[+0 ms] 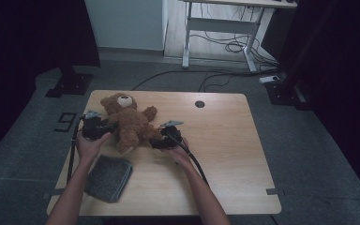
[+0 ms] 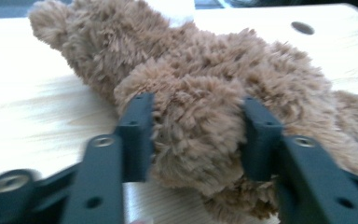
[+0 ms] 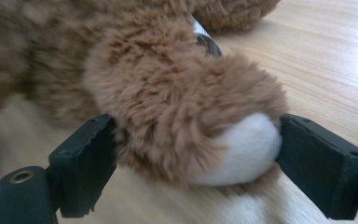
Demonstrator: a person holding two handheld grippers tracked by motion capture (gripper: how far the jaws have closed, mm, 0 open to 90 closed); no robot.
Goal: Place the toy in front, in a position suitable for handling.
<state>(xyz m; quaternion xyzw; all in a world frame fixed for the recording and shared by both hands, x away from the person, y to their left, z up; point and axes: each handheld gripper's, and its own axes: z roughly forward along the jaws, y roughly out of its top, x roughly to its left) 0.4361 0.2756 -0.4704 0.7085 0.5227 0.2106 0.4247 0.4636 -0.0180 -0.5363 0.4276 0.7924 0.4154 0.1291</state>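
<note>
Bear (image 1: 130, 123) lies upper left of centre on the table (image 1: 225, 154). Left gripper (image 2: 197, 135) pinches an arm; right gripper (image 3: 196, 161) stands spread around a foot, pads just brushing fur. Close right squarely on the foot, above the table, before lifting.

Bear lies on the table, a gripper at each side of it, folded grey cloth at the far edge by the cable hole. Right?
Not quite. The cloth lies at the near edge, by the person's left forearm, as the high view shows. The rest holds: bear on the table, left gripper and right gripper at its sides.
</note>
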